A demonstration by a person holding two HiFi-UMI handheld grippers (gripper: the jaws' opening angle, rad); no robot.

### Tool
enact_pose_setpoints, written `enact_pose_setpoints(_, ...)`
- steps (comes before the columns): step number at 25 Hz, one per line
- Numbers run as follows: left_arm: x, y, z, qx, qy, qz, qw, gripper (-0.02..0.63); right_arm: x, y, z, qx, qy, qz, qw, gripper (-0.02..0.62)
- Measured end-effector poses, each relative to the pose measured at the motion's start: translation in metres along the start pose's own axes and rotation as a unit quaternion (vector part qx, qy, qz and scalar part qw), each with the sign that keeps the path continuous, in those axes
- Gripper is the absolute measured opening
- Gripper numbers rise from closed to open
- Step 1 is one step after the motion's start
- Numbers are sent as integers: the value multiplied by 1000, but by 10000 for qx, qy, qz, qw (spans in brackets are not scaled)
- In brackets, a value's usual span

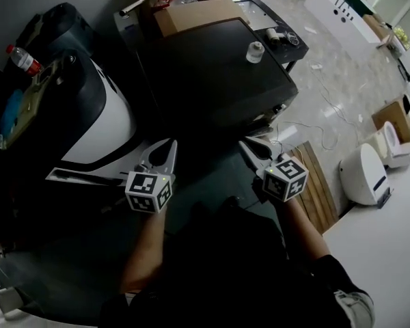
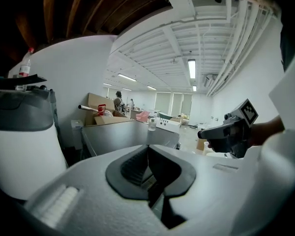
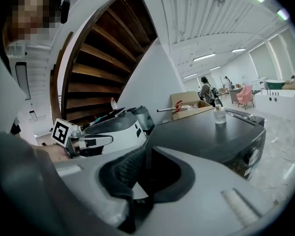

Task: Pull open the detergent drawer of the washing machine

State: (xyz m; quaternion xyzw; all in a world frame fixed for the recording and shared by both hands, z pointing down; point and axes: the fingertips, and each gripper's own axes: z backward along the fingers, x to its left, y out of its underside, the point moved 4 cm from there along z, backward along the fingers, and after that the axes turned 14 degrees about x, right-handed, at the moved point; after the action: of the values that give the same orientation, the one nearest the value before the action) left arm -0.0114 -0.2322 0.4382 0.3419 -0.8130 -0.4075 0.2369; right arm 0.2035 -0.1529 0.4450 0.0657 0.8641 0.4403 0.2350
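washing machine just beyond both tongs turns its control front to the near right, where the drawer, not made out here, likely sits, closer to the all-but-closed empty right tongs than the closed empty left tongs.

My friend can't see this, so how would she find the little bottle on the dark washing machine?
Find the big dark washing machine with the flat top. On that top, near the right edge, a little bottle stands upright by itself. The cardboard box behind it is brown and bulky, but the bottle is small, pale and round.
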Motion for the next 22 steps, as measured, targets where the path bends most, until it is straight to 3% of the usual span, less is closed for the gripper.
enact_pose_setpoints(6, 25, 38, 5, 213, -12, 249, 9995, 20, 12, 9, -38, 454, -53, 171, 9988, 72)
enact_pose_setpoints(9, 37, 50, 1, 239, -132, 563, 9980, 116, 8, 11, -55, 732, -231, 247, 9967, 108)
enact_pose_setpoints(12, 41, 58, -10, 262, -167, 885, 9956, 136, -2, 9, -69, 841, -422, 312, 9951, 144)
enact_pose_setpoints(22, 43, 90, -60, 707, -365, 1065, 9911, 178, -52, 28, -107, 1245, -612, 773, 9873, 198)
